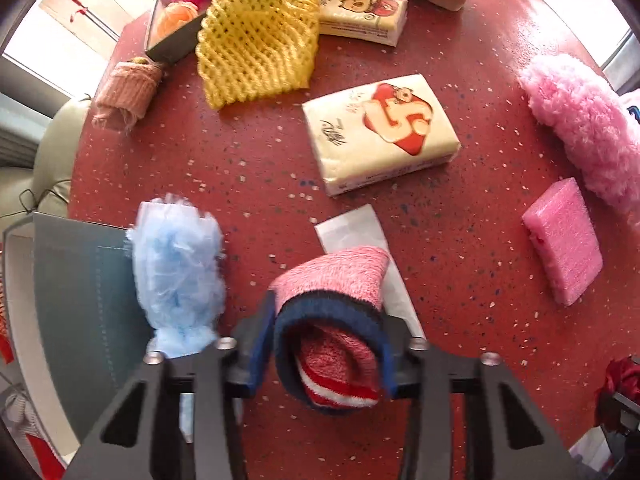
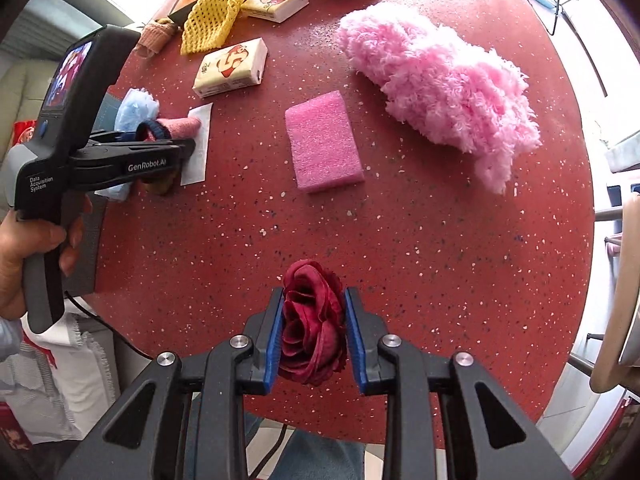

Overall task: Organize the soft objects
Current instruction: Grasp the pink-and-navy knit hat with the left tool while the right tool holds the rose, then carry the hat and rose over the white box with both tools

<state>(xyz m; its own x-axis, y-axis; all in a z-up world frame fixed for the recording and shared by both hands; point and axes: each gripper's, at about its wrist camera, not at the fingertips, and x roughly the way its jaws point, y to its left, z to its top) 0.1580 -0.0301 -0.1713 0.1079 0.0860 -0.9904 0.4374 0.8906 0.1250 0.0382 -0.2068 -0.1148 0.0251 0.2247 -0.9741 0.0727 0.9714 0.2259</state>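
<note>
Left wrist view: the left claw point(image 1: 326, 354) is clamped on a rolled pink sock point(image 1: 334, 280) with a navy cuff, bottom center. The right claw point(image 2: 314, 334) pinches a dark red fabric rose point(image 2: 312, 320), bottom center, over the speckled red counter point(image 2: 400, 240).

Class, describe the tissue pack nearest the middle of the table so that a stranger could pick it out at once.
Start at the round red speckled table. Near its middle lies a cream tissue pack, between the yellow foam net and the pink sponge. Unlike the second tissue pack by the far edge, it bears a big red number five.
</note>
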